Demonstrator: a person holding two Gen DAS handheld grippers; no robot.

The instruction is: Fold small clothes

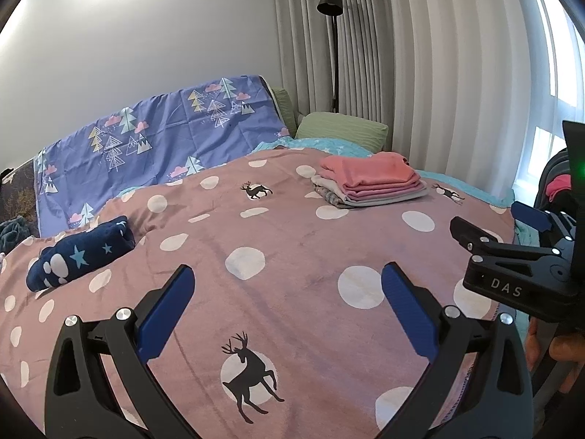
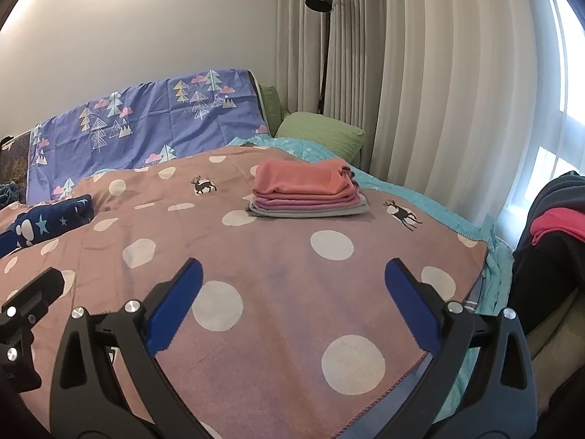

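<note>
Both grippers were spread wide with nothing between the blue pads, hovering over the pink dotted blanket (image 2: pixel 278 267). The left gripper (image 1: pixel 287 303) and the right gripper (image 2: pixel 292 294) weren't touching any fabric. The stack of folded clothes (image 2: pixel 307 190) sat well ahead of the right gripper, slightly off to its left. A rolled navy star-print piece (image 1: pixel 82 252) lay ahead-left of the left gripper.

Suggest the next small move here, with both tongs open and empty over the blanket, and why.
Probably swing the right tongs toward the red garment at the right: the folded stack looks finished, the blanket in front lies bare, and the left tongs hold nothing either.
</note>
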